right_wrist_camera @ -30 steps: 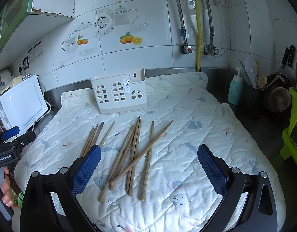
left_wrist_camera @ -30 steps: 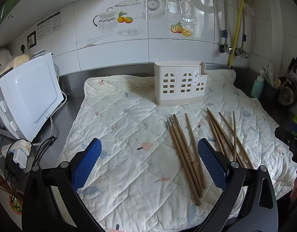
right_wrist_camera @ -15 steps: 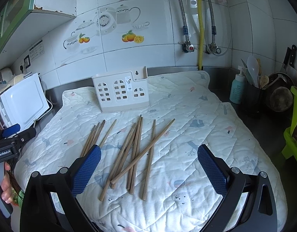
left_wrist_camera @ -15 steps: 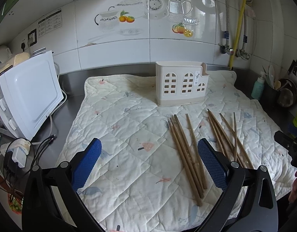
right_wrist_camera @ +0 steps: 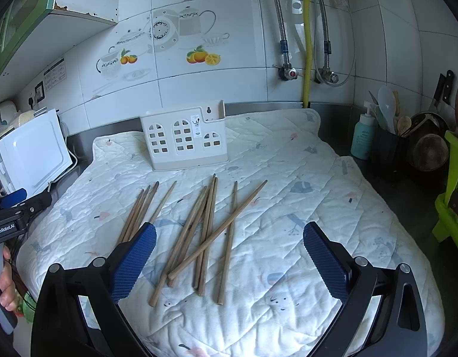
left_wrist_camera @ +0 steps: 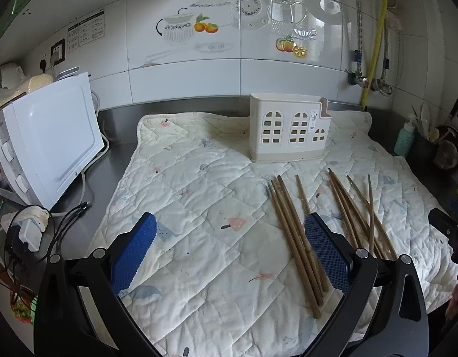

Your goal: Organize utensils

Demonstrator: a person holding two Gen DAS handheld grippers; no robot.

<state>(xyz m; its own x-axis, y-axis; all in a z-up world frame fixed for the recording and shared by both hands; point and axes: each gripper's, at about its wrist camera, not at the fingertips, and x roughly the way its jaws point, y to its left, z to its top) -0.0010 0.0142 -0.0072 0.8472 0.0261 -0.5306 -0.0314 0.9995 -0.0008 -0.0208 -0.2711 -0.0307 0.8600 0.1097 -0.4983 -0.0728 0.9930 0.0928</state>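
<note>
Both of your tools are idle: the left gripper (left_wrist_camera: 229,250) has its blue pads spread wide with nothing between them, and the right gripper (right_wrist_camera: 229,255) is likewise released and empty above the quilted mat (right_wrist_camera: 333,208). The task's items, the wooden chopsticks (right_wrist_camera: 205,226), lie loose on the mat in two clusters. In the right wrist view, one group of about four sits at 10 o'clock from the left pad, and a larger, crossed group fans out from centre toward 12 o'clock. The white utensil holder (right_wrist_camera: 184,142) stands upright at 12 o'clock, well apart from the sticks, at the mat's far edge near the tiled wall (right_wrist_camera: 229,44), its open top facing up to receive them. In the left wrist view, the near group (left_wrist_camera: 297,238) runs just beside the right pad, so that gripper is probably the better placed to begin. No chopstick is in the holder as far as you can see, so sorting appears not yet begun. Crossed sticks may roll when one is lifted; take an outer, uncrossed stick first.
</note>
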